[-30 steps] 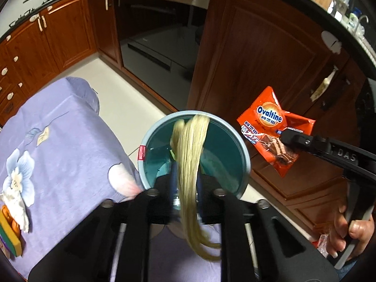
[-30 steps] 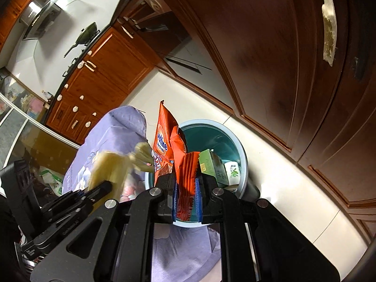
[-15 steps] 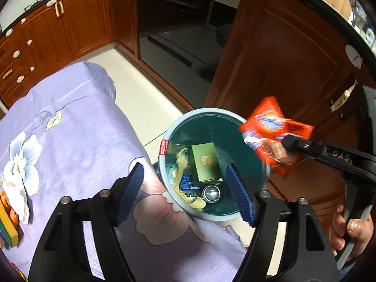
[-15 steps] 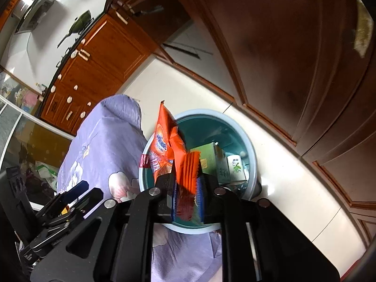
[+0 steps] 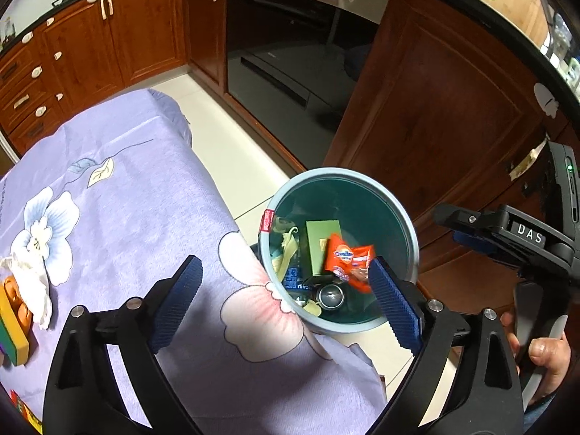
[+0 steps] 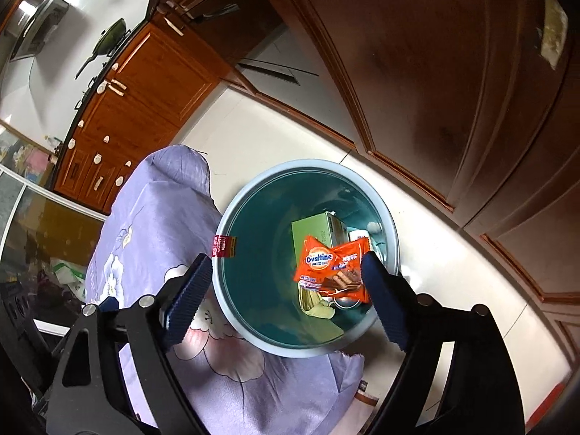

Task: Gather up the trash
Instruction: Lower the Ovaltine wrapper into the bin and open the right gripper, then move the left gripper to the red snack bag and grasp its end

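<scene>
A round blue-grey trash bin [image 5: 411,232] [image 6: 232,217] stands on the floor beside the table. Inside it lie a green box [image 5: 320,244] [image 6: 311,232], a banana peel [image 5: 286,253] [image 6: 315,306], a can [image 5: 330,295] and an orange Ovaltine wrapper [image 5: 348,259] [image 6: 333,270], free of any grip. My left gripper [image 5: 286,302] hangs over the table edge and bin, its jaws opening wide with nothing gripped. My right gripper [image 6: 286,297] is above the bin, jaws opening, the wrapper below them and loose. The right gripper's body [image 5: 507,235] shows at the right of the left wrist view.
A purple flowered tablecloth [image 5: 119,195] [image 6: 152,217] covers the table left of the bin. A crumpled white tissue [image 5: 30,282] and a yellow-green block [image 5: 12,320] lie at its left edge. Dark wooden cabinets [image 5: 435,108] and an oven [image 5: 290,54] stand beyond. A hand [image 5: 543,355] holds the right gripper's handle.
My left gripper opened and the banana peel dropped into the bin. Then my right gripper opened and the orange wrapper fell from it into the bin. Both grippers shifted a little over the bin.
</scene>
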The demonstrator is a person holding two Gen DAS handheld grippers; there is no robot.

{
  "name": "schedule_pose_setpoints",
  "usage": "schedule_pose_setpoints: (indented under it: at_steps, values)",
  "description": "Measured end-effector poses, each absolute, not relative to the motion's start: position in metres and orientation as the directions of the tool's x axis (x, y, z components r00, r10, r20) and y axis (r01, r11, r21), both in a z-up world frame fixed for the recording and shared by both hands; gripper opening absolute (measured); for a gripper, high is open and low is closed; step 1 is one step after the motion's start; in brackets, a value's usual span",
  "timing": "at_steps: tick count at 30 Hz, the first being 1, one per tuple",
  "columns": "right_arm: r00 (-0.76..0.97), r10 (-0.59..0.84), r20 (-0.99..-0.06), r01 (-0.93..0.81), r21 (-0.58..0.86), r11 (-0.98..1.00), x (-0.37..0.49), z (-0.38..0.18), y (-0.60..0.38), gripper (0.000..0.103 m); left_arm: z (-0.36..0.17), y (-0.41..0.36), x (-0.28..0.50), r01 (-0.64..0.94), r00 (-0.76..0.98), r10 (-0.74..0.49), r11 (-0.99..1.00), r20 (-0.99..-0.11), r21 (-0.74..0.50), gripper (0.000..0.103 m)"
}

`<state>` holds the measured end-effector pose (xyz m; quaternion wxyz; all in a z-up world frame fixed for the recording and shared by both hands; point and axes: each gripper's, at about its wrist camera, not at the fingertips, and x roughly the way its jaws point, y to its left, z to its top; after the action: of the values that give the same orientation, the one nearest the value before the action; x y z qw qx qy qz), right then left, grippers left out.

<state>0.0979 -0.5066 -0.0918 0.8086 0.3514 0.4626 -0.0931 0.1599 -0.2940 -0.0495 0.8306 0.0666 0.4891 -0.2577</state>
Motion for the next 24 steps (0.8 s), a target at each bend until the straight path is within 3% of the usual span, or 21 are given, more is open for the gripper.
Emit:
schedule_pose_setpoints:
  at_steps: [11,24]
  values:
    - [0.57,0.198,-0.798,0.438,0.499,0.748,0.089,-0.074,-0.478,0.085,-0.031,-0.254,0.138,0.457,0.439,-0.347,0.881,-0.829,-0.126,0.094]
    - [0.582,0.268,-0.768,0.337,0.528,0.78,0.078,-0.049,-0.397,0.085,-0.012,-0.145,0.096,0.345,0.512,-0.296,0.931,-0.806,-0.122,0.095]
